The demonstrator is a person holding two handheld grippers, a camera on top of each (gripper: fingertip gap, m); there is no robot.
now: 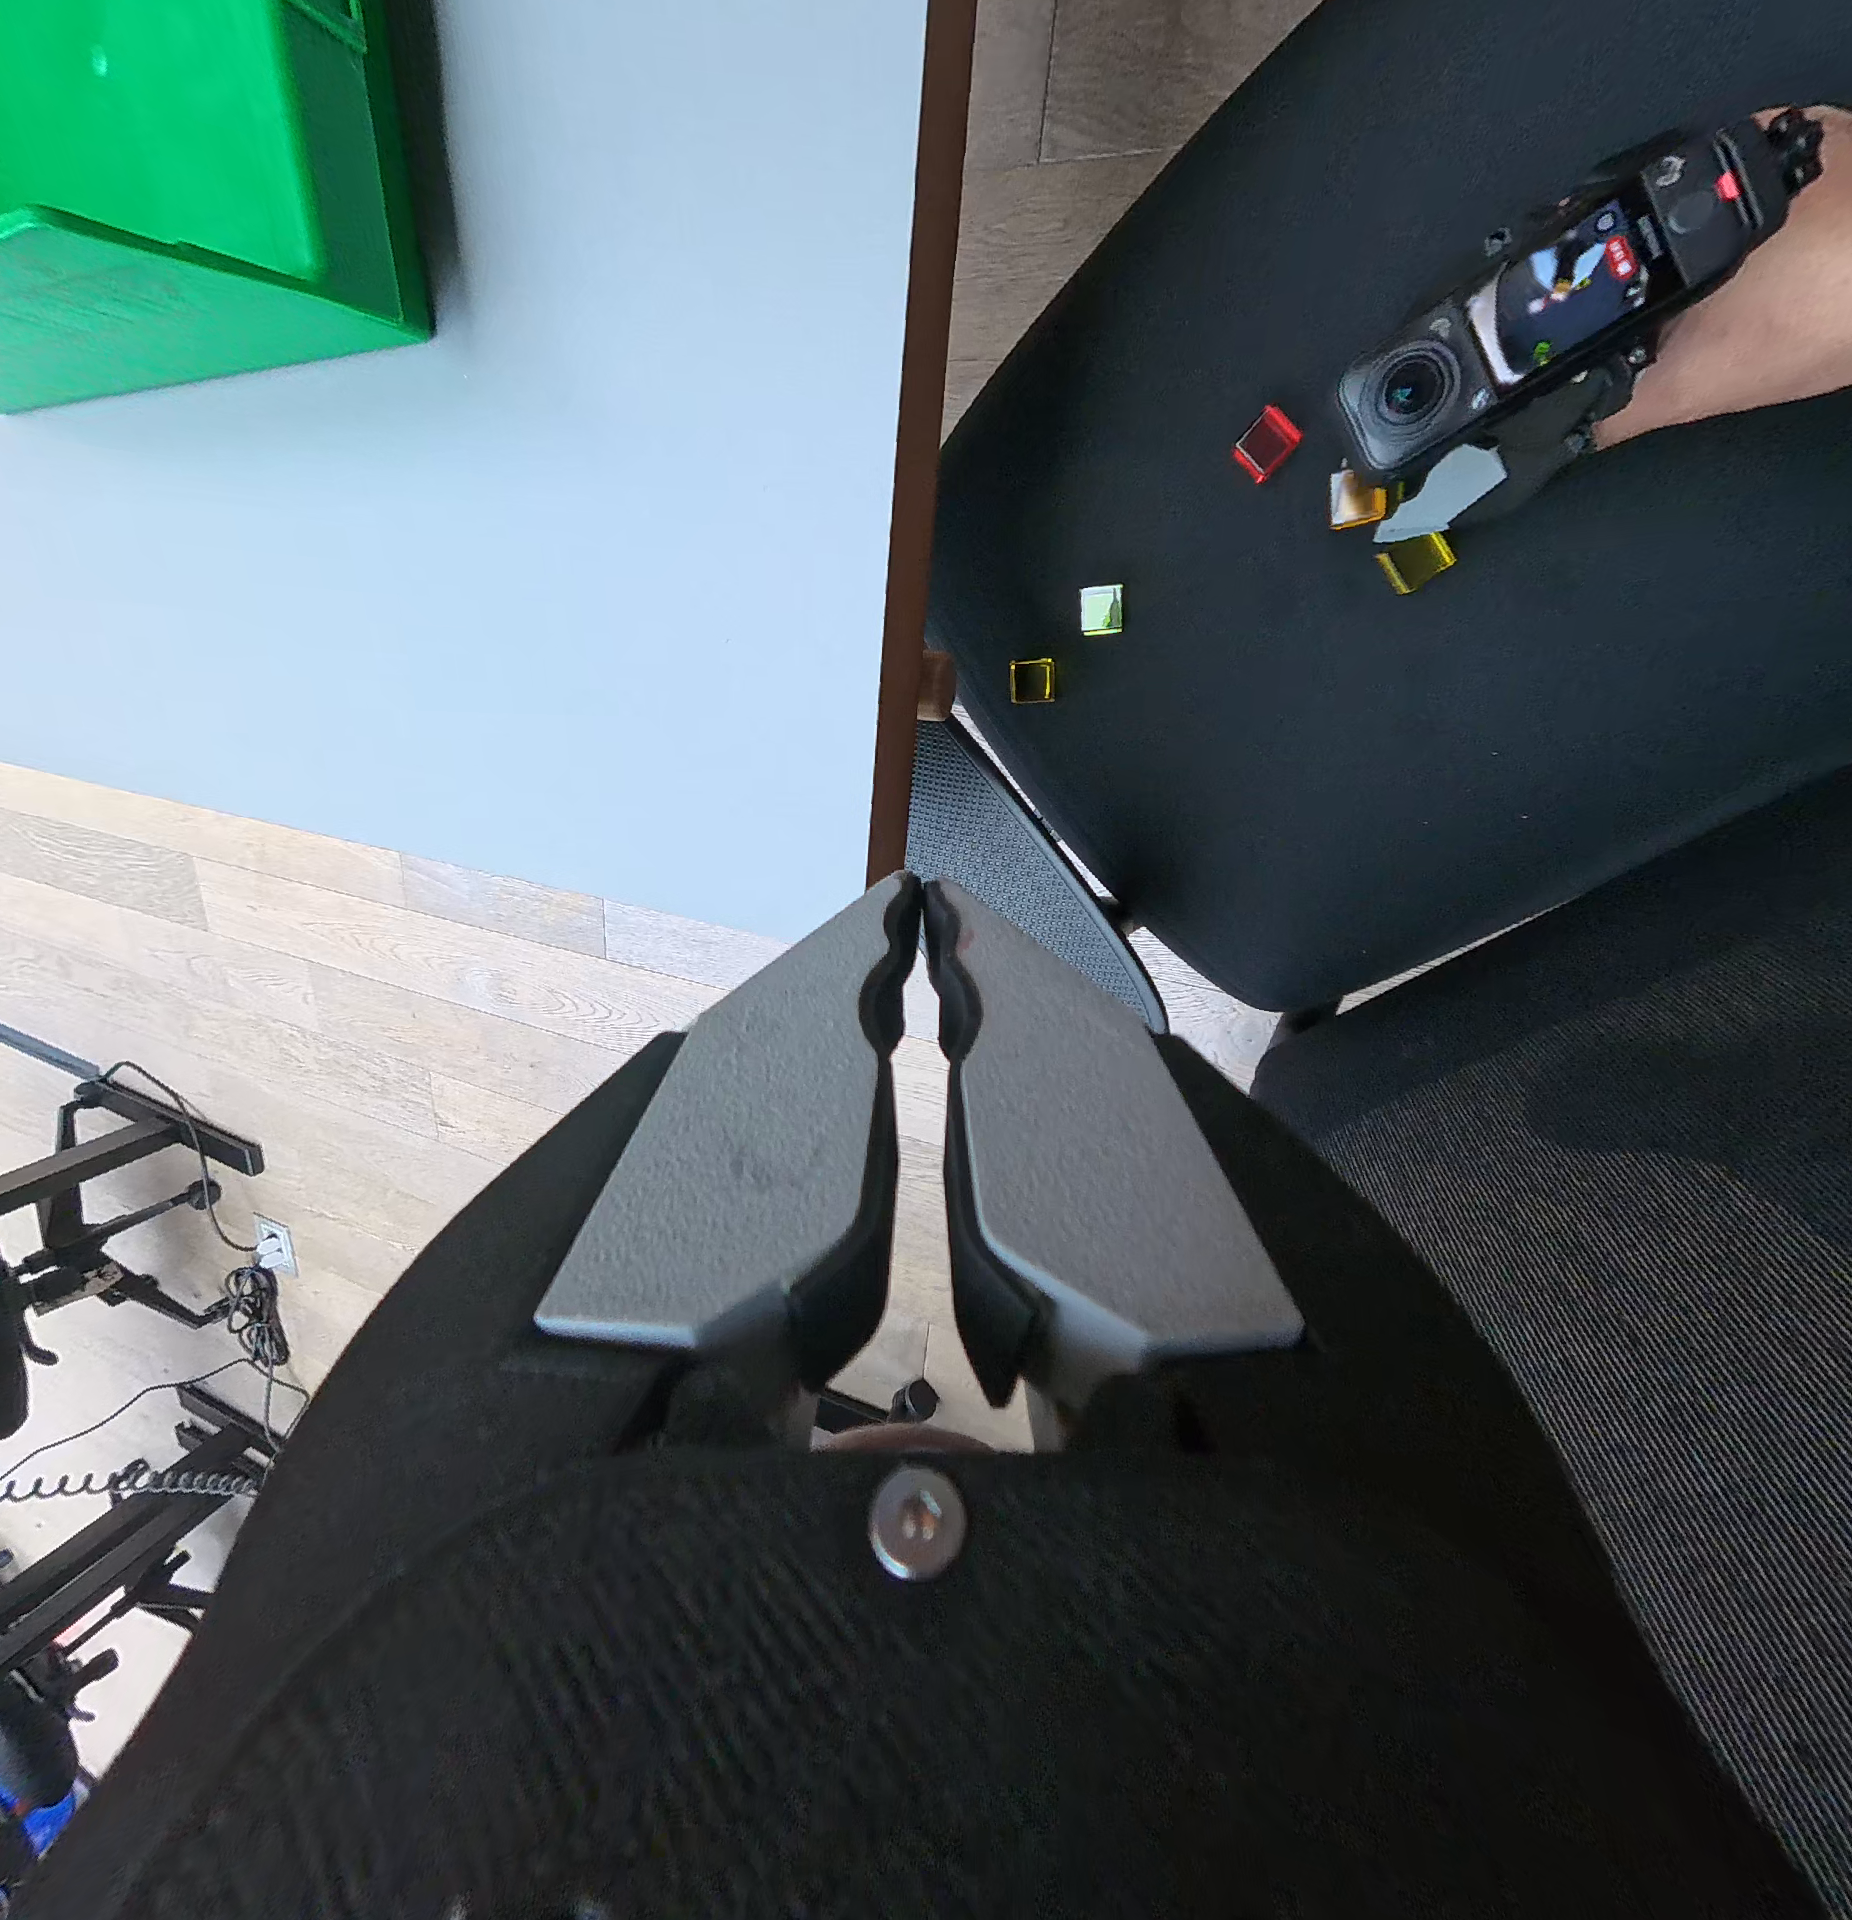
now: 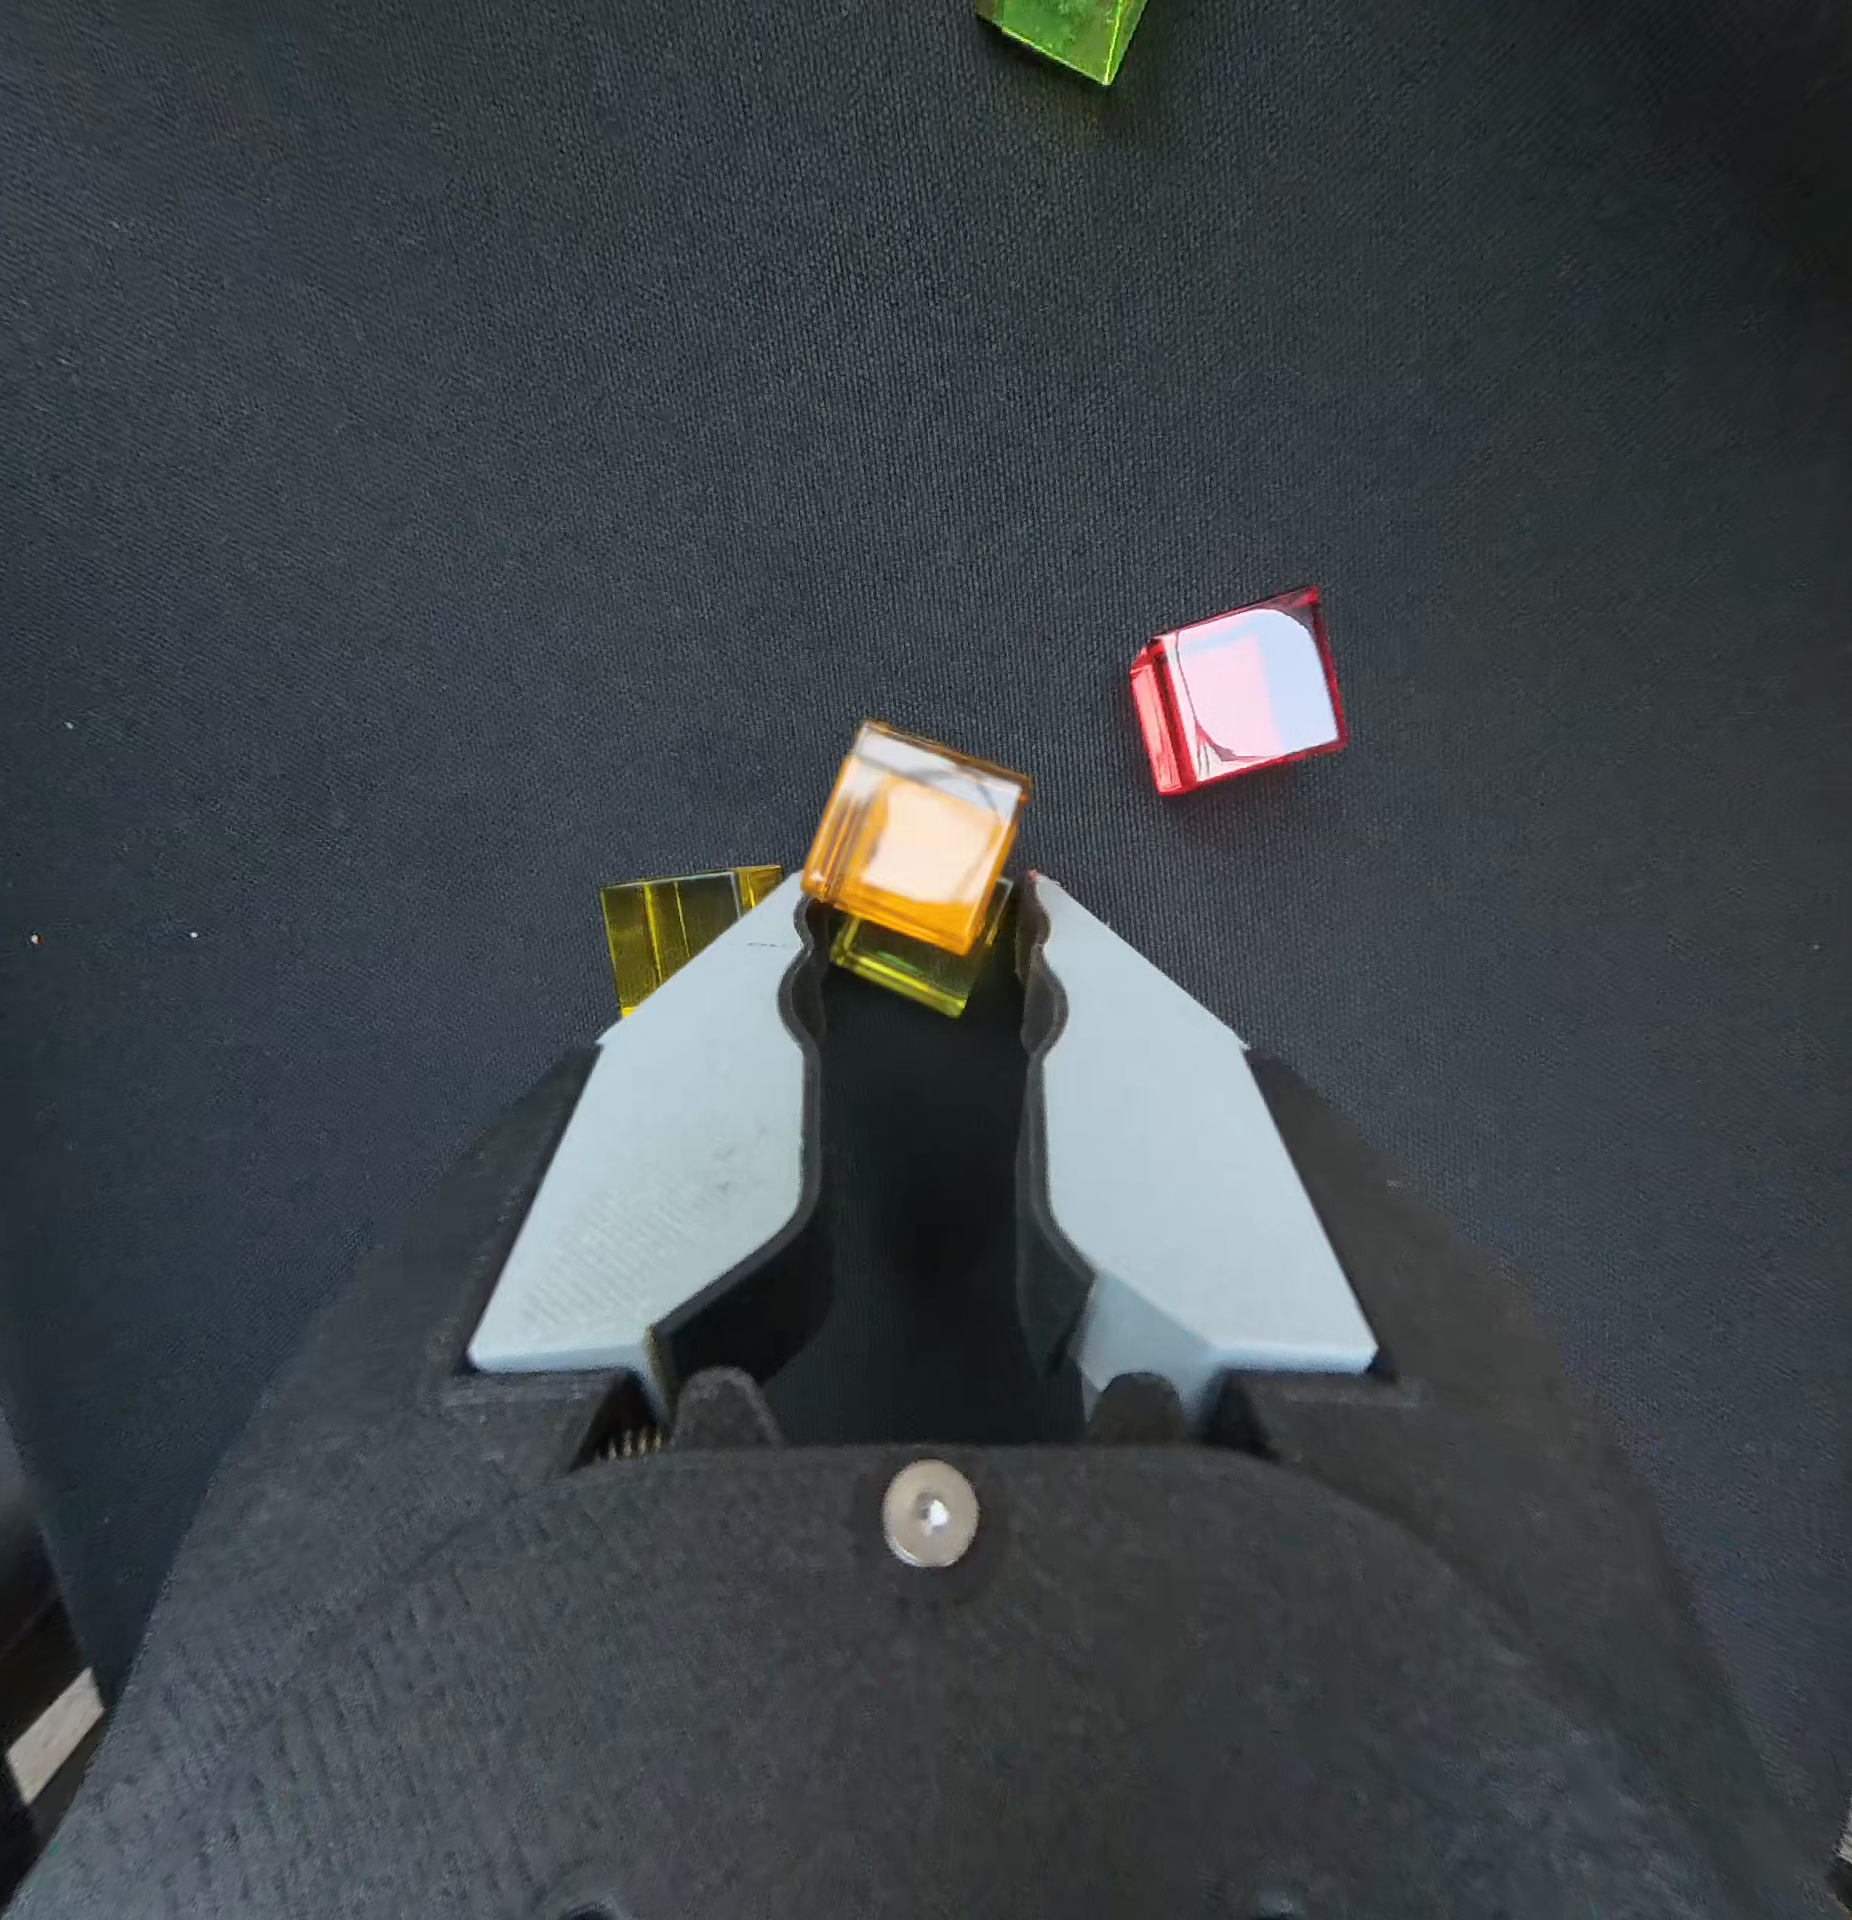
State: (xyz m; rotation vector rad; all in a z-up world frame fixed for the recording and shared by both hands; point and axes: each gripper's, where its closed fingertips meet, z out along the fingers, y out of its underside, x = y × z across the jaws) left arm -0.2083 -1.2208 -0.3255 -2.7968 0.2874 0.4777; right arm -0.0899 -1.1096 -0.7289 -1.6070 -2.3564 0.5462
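My right gripper (image 2: pixel 917 914) has its jaws one cube's width apart around a yellow-green cube (image 2: pixel 906 971), with the pads against its sides. An orange cube (image 2: pixel 917 836) sits tilted on top of it, over my left fingertip. A yellow cube (image 2: pixel 657 925) lies just left of the fingers and a red cube (image 2: pixel 1239 691) lies to the right. All rest on a black fabric seat (image 2: pixel 486 416). My left gripper (image 1: pixel 920 904) is shut and empty, held off the seat's edge. It sees the right gripper (image 1: pixel 1421 509) far off.
A green cube (image 2: pixel 1067 31) lies at the far edge of the right wrist view. In the left wrist view a green cube (image 1: pixel 1101 608) and a yellow cube (image 1: pixel 1031 681) lie near the seat's edge. A green bin (image 1: pixel 174 208), black stands (image 1: pixel 101 1247) and a second dark seat (image 1: pixel 1628 1247) are around.
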